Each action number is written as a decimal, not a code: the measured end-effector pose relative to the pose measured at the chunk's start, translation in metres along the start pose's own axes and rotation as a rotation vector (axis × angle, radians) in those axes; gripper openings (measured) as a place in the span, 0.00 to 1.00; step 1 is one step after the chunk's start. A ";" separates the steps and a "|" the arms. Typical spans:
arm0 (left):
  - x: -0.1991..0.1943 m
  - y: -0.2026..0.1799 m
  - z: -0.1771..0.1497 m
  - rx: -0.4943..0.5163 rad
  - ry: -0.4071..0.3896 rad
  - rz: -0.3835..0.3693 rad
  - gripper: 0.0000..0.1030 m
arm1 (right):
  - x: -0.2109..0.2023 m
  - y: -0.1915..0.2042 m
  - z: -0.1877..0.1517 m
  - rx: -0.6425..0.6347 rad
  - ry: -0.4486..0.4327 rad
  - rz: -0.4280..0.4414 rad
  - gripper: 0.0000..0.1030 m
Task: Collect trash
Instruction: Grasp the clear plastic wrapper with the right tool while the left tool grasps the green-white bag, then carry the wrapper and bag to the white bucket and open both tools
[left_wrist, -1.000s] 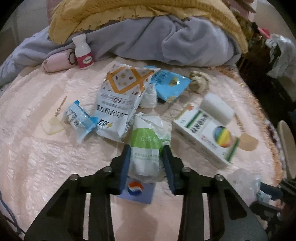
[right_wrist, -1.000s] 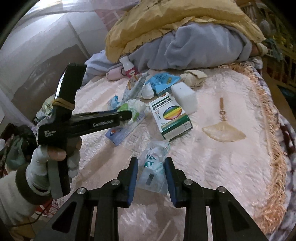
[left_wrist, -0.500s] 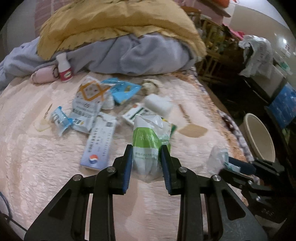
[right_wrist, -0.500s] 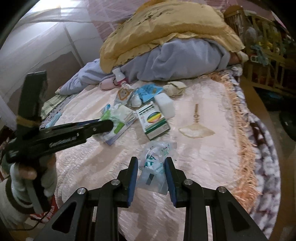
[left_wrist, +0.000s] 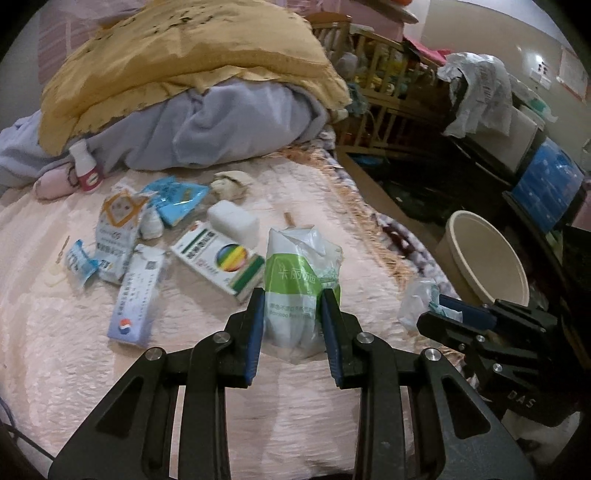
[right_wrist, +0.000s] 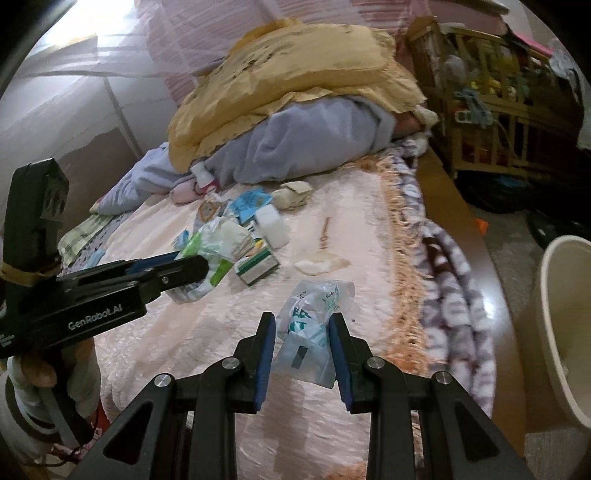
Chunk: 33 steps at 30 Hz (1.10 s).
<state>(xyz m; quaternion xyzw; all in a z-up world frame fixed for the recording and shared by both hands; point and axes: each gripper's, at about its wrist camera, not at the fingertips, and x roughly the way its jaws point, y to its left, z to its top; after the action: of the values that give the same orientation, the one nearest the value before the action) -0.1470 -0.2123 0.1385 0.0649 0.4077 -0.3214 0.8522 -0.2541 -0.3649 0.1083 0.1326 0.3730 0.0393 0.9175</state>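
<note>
the left gripper (left_wrist: 292, 325) squeezes a green and white wrapper (left_wrist: 300, 280) and the right gripper (right_wrist: 302, 350) pinches a clear plastic bag (right_wrist: 314, 325), both held above the bed (left_wrist: 92, 369), so thin slippery plastic may slide out before the beige bin (left_wrist: 487, 258).

Both grippers are made of black metal. The left gripper (left_wrist: 293, 325) and the right gripper (right_wrist: 302, 349) are each fitted with two blue fingers (left_wrist: 255, 332) and round silver screws (left_wrist: 221, 336). White letters are printed on the left gripper's side. A tan band is wrapped round its handle. A white glove (right_wrist: 77, 384) is worn.
</note>
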 end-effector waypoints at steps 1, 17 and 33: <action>0.001 -0.004 0.001 0.007 0.000 -0.002 0.26 | -0.002 -0.003 -0.001 0.005 -0.003 -0.004 0.28; 0.015 -0.071 0.016 0.102 0.006 -0.073 0.26 | -0.042 -0.059 -0.008 0.082 -0.047 -0.088 0.28; 0.040 -0.135 0.032 0.173 0.036 -0.153 0.26 | -0.085 -0.132 -0.020 0.187 -0.086 -0.205 0.28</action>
<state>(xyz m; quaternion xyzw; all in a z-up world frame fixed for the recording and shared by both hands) -0.1886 -0.3499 0.1506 0.1126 0.3975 -0.4184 0.8088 -0.3330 -0.5026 0.1160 0.1801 0.3468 -0.0954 0.9155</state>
